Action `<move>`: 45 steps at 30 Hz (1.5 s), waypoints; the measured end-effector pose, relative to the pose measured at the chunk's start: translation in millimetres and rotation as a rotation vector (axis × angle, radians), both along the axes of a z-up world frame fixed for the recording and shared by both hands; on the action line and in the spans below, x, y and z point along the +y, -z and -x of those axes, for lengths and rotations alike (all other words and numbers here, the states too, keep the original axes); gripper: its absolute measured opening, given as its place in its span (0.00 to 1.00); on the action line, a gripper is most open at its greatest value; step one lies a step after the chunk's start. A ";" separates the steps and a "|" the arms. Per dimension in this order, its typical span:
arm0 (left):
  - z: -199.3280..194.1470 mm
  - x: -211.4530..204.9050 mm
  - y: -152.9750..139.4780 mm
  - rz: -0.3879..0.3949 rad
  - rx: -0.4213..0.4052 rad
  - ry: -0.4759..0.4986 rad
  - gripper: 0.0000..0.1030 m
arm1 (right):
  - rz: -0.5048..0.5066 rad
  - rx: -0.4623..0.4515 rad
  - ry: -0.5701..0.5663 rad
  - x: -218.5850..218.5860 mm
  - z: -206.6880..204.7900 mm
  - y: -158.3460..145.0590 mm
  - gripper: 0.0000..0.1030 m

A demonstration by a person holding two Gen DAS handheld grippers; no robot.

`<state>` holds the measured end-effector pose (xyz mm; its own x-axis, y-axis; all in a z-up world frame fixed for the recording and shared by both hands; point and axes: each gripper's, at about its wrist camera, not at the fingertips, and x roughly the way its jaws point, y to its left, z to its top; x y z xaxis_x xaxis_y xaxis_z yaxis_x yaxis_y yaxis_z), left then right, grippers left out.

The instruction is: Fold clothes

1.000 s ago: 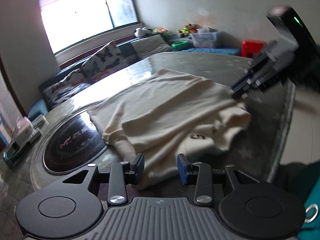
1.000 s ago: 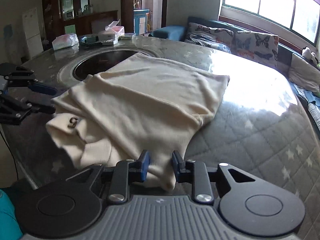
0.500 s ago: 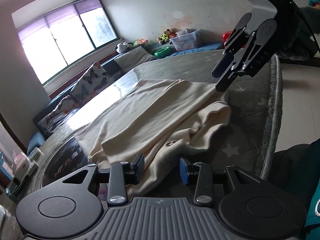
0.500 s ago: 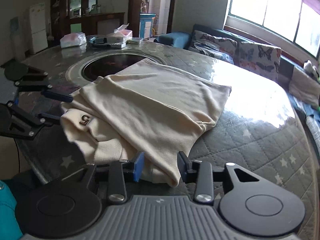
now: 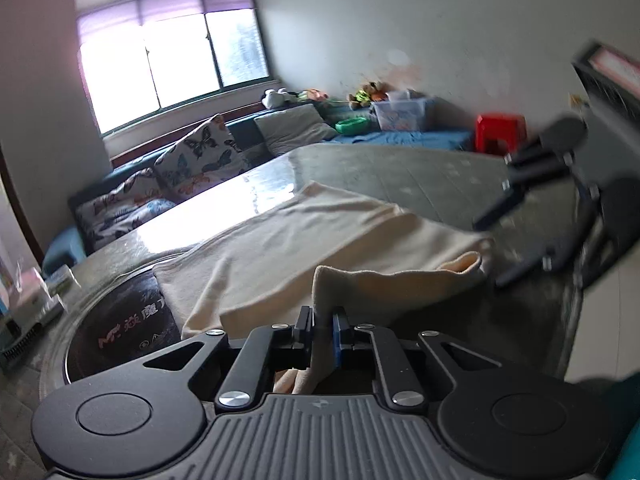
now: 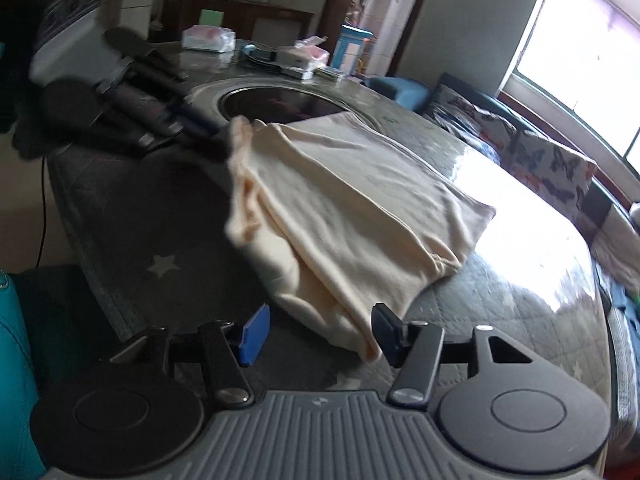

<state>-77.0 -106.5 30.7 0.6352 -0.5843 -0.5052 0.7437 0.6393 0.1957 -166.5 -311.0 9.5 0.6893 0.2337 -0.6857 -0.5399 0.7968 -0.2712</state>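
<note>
Since a moment ago your left gripper (image 5: 322,326) has gone from open to clenched on a bunched edge of the cream garment (image 6: 360,200), lifting that edge off the quilted table (image 6: 520,312) while the rest lies part-folded across it beside the dark round inset (image 6: 280,104). Your right gripper (image 6: 318,336) is spread wide and grasps nothing, its right finger just beside the near corner. Pull with the left alone and you risk dragging the whole stack askew, since nothing pins the folded layers.
</note>
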 end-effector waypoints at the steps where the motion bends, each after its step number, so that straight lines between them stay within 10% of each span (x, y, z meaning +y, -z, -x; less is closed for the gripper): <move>1: -4.5 0.4 -3.0 0.016 0.013 -0.009 0.10 | 0.003 -0.007 -0.008 1.7 -0.6 0.8 0.59; 7: -13.7 -0.1 -4.3 0.028 0.031 -0.023 0.10 | -0.013 -0.051 -0.028 12.0 -19.0 8.2 0.54; 15: 6.8 9.2 9.6 -0.039 -0.005 -0.010 0.19 | -0.165 0.038 0.040 4.5 -47.0 -0.9 0.14; 27: 26.2 18.7 34.0 -0.152 -0.109 -0.041 0.18 | -0.253 0.029 0.095 0.1 -52.6 -16.5 0.10; 30: 26.5 20.0 30.4 -0.131 -0.113 -0.043 0.06 | -0.264 0.015 0.106 1.0 -50.2 -16.6 0.08; 45: 94.2 48.8 -28.5 -0.029 -0.089 0.012 0.05 | -0.279 -0.006 -0.008 -2.5 19.2 -68.8 0.06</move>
